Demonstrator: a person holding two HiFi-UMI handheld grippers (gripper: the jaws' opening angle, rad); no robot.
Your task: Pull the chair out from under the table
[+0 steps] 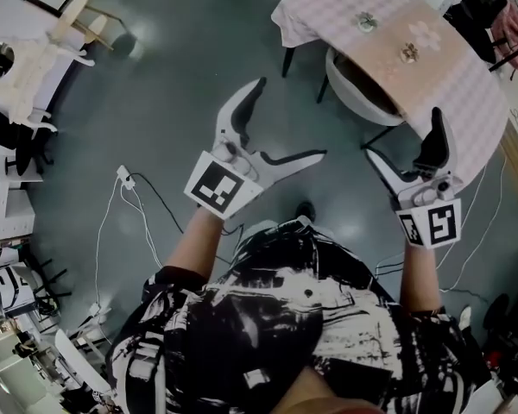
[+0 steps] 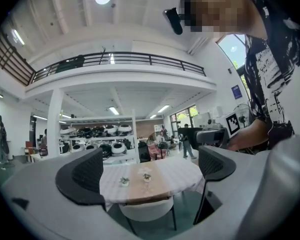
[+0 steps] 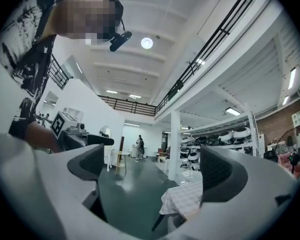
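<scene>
Open floor (image 1: 190, 50) before chair (image 1: 350, 91); table (image 1: 315, 11) overhangs chair; cables (image 1: 123, 179) on floor left.

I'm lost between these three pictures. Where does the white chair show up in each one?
Head view: the white chair is at upper right, tucked under the checked tablecloth.
Left gripper view: the chair is at bottom centre, below the cloth.
Right gripper view: bottom edge, right of centre; mostly one dark leg shows.
Shared landmark: the checked tablecloth.

Chair tucked under table
White round-backed chair (image 1: 344, 84) on dark legs, upright, seat pushed beneath the table (image 1: 315, 11), which wears a checked cloth (image 1: 475, 89) and a tan runner (image 1: 388, 46).
</scene>
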